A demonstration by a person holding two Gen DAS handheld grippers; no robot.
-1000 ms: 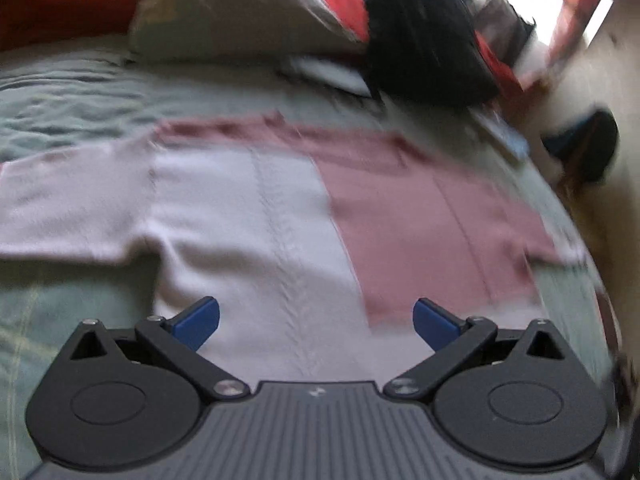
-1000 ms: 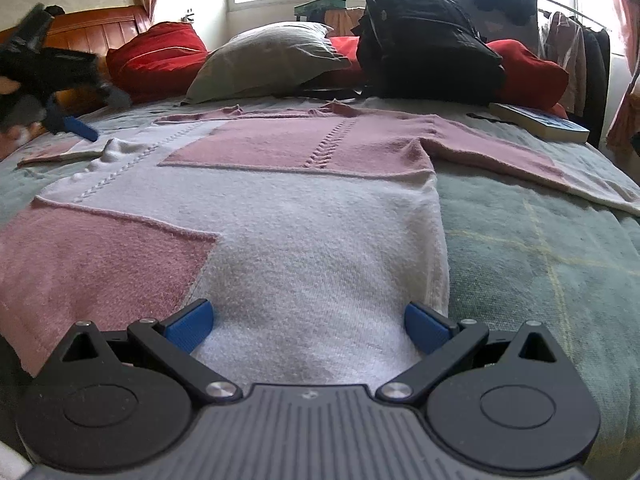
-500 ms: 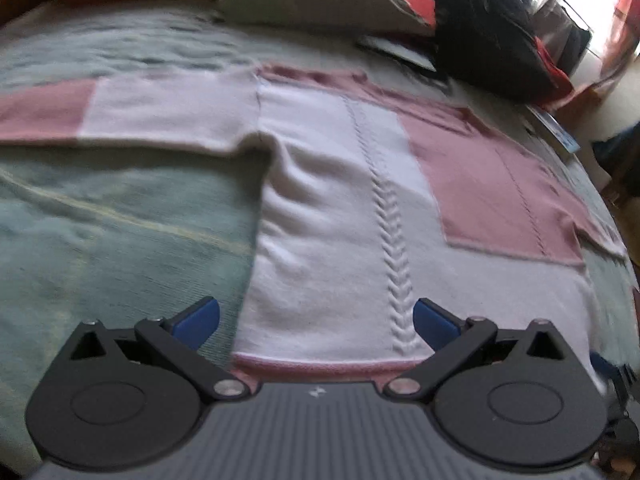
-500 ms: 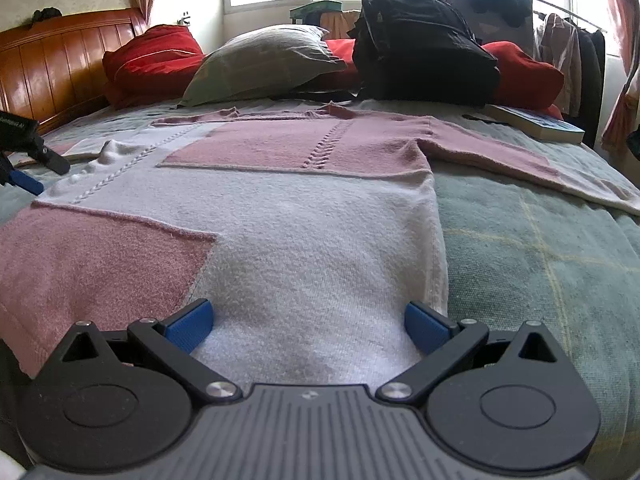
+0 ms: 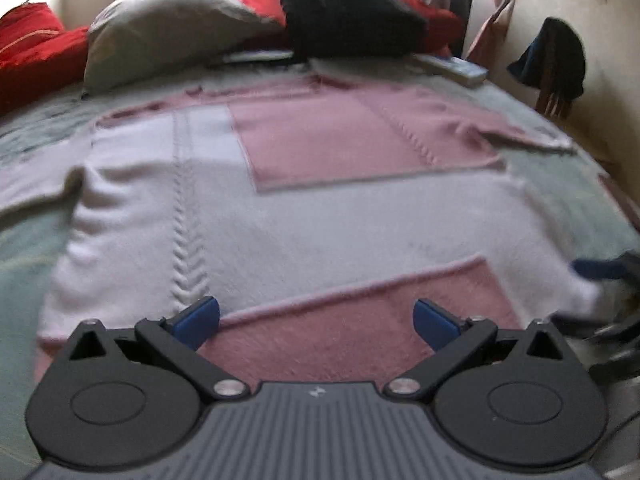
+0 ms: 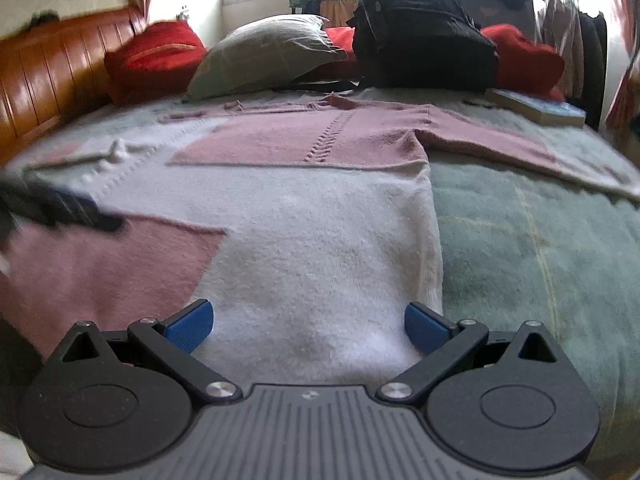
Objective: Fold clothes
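Both grippers, left (image 5: pixel 316 318) and right (image 6: pixel 308 322), were spread wide over the sweater (image 6: pixel 320 240) hem, bare bed (image 6: pixel 540 240) alongside.

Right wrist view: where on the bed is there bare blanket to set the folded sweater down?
Bare green blanket lies right of the sweater body, in front of its outstretched sleeve. The head end is crowded: pillow, backpack, red cushions, book. Both grippers, left and right, are open at the hem.
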